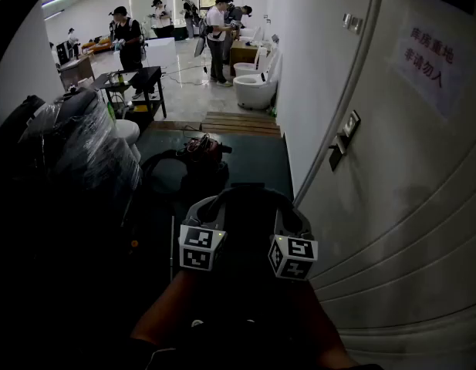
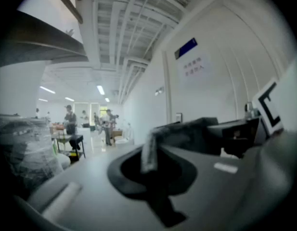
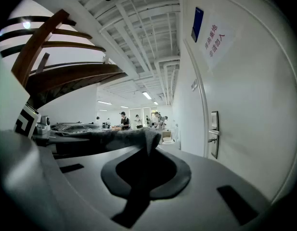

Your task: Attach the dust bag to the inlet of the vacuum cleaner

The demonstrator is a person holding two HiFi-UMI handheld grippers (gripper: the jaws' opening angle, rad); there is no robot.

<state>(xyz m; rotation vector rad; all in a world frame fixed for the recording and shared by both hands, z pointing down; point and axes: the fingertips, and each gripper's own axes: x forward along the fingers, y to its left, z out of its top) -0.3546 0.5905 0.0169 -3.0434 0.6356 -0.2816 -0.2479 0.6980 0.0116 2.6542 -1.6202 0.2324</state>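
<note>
Head view first: I've got the dust bag strung between my two tools, left tool and right tool, both low at 6 o'clock. Nothing is attached yet. What I take for the vacuum cleaner sits on the dark floor mat up at 12 o'clock, well apart from the bag, and I can't pick out its inlet from here. So the grasp is done. Carrying the bag over, lining it up and seating it all remain.

Around me, a plastic-wrapped bundle crowds in at 9 o'clock. The door fills 3 o'clock, a wooden pallet and toilets lie beyond the mat, and people work far back. The lane to the vacuum looks narrow but passable.

Left gripper view: my left tool is clenched on a pale edge of the dust bag, the grey fabric running off towards 3 o'clock.

Right gripper view: my right tool is pinched tight on the bag's other corner, the fabric stretching away to 9 o'clock. The door handle sits near at 3 o'clock, so I judge a wide swing could clip it.
</note>
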